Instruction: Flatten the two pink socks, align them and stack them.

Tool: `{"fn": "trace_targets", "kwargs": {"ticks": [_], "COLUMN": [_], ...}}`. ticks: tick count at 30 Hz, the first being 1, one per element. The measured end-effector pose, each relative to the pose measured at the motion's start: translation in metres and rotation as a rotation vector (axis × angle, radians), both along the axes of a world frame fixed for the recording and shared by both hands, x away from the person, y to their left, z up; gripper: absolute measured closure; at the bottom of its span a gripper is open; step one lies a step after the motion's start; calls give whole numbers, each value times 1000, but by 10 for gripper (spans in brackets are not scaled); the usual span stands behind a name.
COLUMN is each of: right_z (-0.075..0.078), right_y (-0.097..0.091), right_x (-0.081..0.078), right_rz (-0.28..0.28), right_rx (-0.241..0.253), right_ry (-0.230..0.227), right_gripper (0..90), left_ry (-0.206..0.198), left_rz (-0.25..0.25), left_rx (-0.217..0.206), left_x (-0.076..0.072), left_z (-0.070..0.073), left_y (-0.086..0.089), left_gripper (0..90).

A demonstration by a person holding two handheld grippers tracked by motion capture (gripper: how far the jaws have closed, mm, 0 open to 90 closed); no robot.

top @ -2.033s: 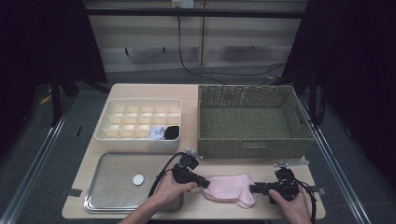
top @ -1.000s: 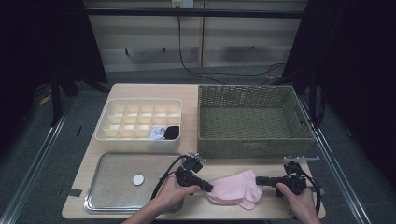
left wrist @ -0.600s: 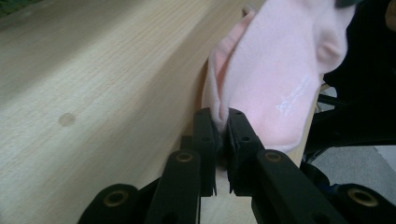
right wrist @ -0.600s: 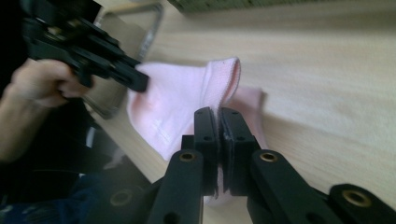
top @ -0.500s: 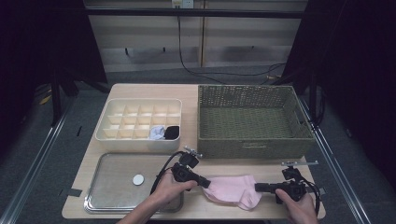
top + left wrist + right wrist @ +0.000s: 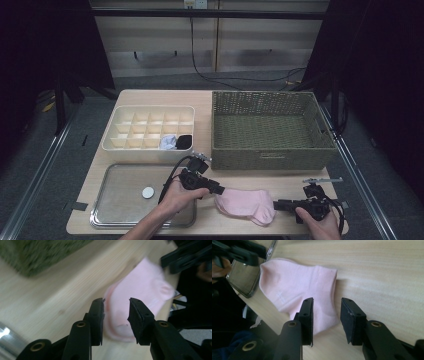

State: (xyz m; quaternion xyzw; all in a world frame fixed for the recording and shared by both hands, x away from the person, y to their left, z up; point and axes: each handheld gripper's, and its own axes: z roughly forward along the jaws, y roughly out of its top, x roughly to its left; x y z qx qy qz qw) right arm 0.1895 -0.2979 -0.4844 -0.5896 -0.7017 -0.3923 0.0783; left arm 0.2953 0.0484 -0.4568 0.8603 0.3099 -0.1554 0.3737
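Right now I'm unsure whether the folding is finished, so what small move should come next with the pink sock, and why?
Probably close the left gripper on the near end of the pink sock again. Both grippers' jaws have just been opening; the sock lies flat on the table, loose between the left jaws, and the right gripper also stands open at its other end.
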Motion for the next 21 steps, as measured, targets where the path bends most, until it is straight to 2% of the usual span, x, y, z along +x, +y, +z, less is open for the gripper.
{"fn": "trace_targets", "kwargs": {"ticks": [2,5,7,8,10,12,13,14,15,16,20,21], "right_z": [-1,-4,-6,-7,-7,-8,-9,-9,-9,-10,-12,-12], "right_y": [1,6,9,10,13,16,17,18,19,20,21,21], "right_x": [-1,-1,1,2,4,5,6,7,7,7,7,7], "right_rz": [-3,0,-1,-10,-3,4,11,18,21,22,32,35], "right_rx": [-6,-3,-30,-41,-42,-35,-33,-35,-33,-31,-7,0], "right_ry": [7,4,2,-4,0,-3,-7,-10,-15,-16,-7,-5], "right_gripper": [617,612,578,568,543,542,541,541,548,561,586,590], "left_ry": [15,26,49,65,92,102,116,119,96,102,109,91], "left_rz": [-43,-89,-89,-106,-103,-105,-91,-106,-124,-136,-138,-124], "left_rx": [-33,-10,-14,-4,4,25,14,7,18,15,30,59], "left_x": [-4,-10,-12,-12,-12,-13,-15,-17,-19,-21,-23,-24], "left_z": [4,2,-4,-9,-17,-25,-28,-29,-28,-29,-33,-36], "left_y": [-8,-26,-32,-34,-39,-43,-46,-49,-51,-54,-58,-59], "left_gripper": [692,712,715,715,721,720,720,720,719,718,726,741]}}
